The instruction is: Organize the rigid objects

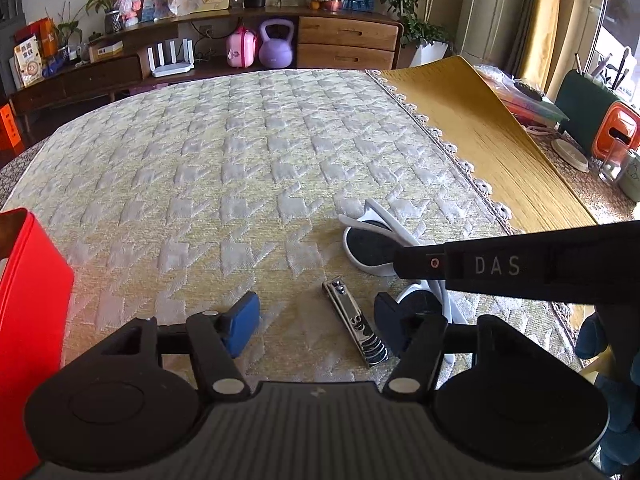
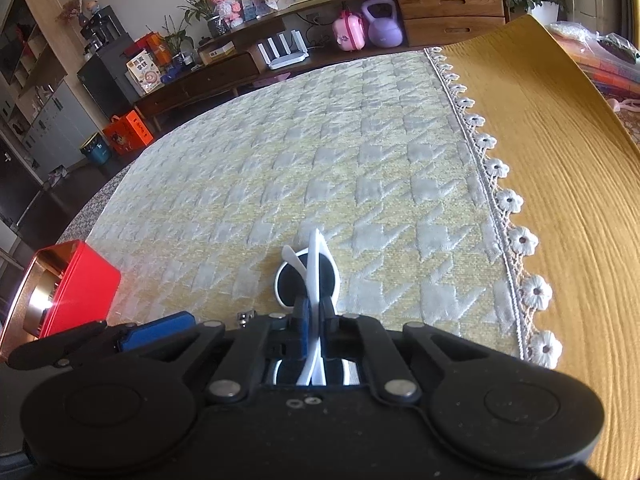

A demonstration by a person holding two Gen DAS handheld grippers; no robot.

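A metal nail clipper (image 1: 355,327) lies on the quilted cloth between the open fingers of my left gripper (image 1: 316,316), close to the right pad. White sunglasses with dark lenses (image 1: 370,246) lie just right of it. My right gripper (image 2: 314,312) is shut on the folded arms of the sunglasses (image 2: 308,276); its black body crosses the left wrist view (image 1: 520,266). A red tin box (image 2: 68,288) stands open at the left, also at the left edge of the left wrist view (image 1: 28,300). The clipper's tip peeks out in the right wrist view (image 2: 246,315).
The yellow-white quilted cloth (image 1: 240,160) covers the table, with a lace edge and a mustard mat (image 1: 480,132) to the right. Cups, an orange holder and books (image 1: 600,140) stand at the far right. A sideboard with a kettlebell (image 1: 276,44) stands behind.
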